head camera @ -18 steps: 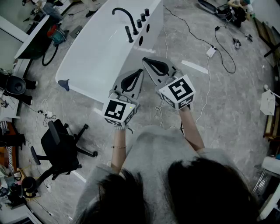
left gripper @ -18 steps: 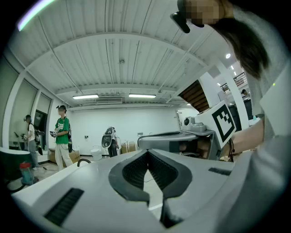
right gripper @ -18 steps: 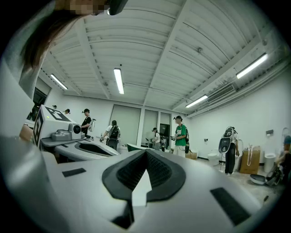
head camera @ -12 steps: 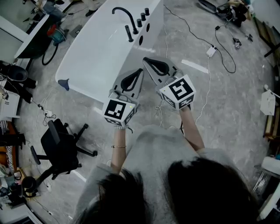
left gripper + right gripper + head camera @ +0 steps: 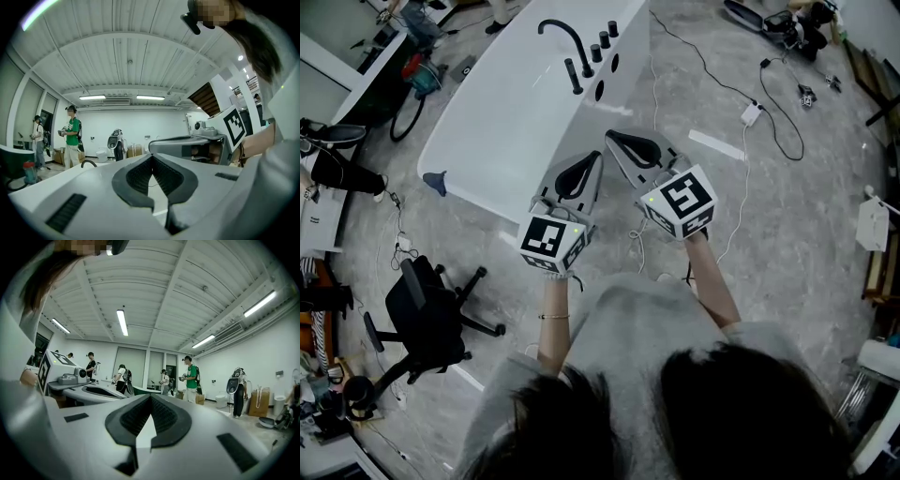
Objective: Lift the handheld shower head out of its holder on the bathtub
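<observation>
At the near side of the bathtub [image 5: 502, 122], the left gripper [image 5: 596, 157] and right gripper [image 5: 611, 138] were held level, each with jaws clenched tip to tip on nothing. The handheld shower head [image 5: 573, 75] stood upright on the far rim beside the spout [image 5: 562, 33], well apart from both. Judgement: release one gripper's jaws before reaching, grasp the handle squarely, then lift straight up.

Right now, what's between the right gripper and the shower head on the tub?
Only bare white bathtub surface. In the head view, nothing else lies between the right gripper and the handheld shower head standing in its holder.
</observation>
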`<state>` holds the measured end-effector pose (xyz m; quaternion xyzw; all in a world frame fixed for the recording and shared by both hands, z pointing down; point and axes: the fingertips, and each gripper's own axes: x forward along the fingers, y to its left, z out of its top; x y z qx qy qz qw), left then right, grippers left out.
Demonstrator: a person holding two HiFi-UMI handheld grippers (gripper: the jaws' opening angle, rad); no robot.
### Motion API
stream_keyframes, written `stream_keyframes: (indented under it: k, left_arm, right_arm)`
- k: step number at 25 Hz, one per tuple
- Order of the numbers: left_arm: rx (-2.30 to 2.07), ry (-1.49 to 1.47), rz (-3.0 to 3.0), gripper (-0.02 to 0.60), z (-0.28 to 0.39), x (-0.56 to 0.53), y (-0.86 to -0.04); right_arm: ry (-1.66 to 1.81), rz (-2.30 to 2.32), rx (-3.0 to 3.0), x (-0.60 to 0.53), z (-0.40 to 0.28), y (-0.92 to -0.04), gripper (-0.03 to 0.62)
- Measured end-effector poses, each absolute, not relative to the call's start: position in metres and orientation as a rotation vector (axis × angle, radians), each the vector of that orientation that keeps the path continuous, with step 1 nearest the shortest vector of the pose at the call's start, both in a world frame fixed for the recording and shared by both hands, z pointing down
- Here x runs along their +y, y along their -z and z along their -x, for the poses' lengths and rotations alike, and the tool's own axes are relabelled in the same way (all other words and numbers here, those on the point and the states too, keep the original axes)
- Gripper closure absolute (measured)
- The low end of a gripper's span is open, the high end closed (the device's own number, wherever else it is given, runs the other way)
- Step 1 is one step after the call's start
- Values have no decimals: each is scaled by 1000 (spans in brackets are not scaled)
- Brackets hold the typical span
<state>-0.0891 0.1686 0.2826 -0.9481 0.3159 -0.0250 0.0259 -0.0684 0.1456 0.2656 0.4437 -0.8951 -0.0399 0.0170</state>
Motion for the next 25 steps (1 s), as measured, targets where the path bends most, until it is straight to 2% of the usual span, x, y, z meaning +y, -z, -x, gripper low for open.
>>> stream_keyframes:
  k: [10, 25]
  left_arm:
    - [1295, 73, 2877, 577, 77, 187, -295]
    - [1405, 93, 2874, 577, 83, 121, -313]
  right_arm:
    - [74, -1322, -2768, 154, 17, -277, 595]
    - [-11, -1255, -2796, 92, 11, -296, 595]
